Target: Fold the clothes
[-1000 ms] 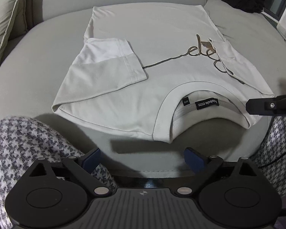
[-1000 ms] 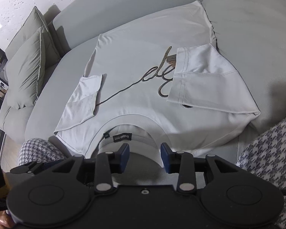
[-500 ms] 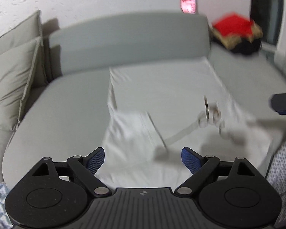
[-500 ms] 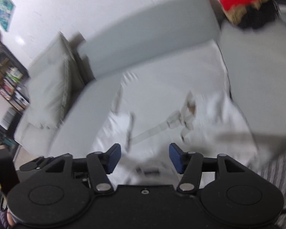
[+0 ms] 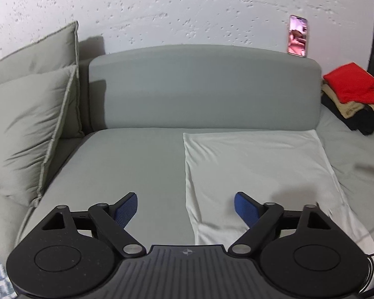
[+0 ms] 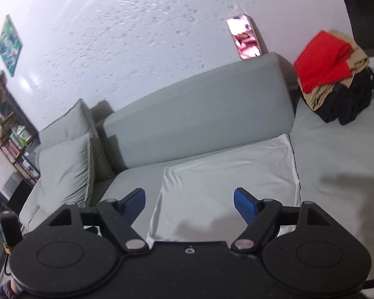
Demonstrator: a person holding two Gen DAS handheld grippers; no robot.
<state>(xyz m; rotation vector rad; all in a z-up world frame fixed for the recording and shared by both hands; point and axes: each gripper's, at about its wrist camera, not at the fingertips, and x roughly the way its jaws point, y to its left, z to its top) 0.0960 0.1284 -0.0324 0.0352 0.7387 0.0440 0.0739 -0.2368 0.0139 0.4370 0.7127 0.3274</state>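
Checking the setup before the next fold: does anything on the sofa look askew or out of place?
Nothing stands out. The white shirt lies flat against the sofa backrest, edges fairly straight. The clothes pile sits at the far right, and a phone leans upright on the backrest.

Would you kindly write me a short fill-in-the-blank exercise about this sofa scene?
1. The top garment on the folded pile is ____.
2. The phone stands on top of the sofa's ____.
3. The left gripper has its jaws ____.
4. The pale T-shirt lies flat on the sofa's ____.

Missing words: red; backrest; open; seat
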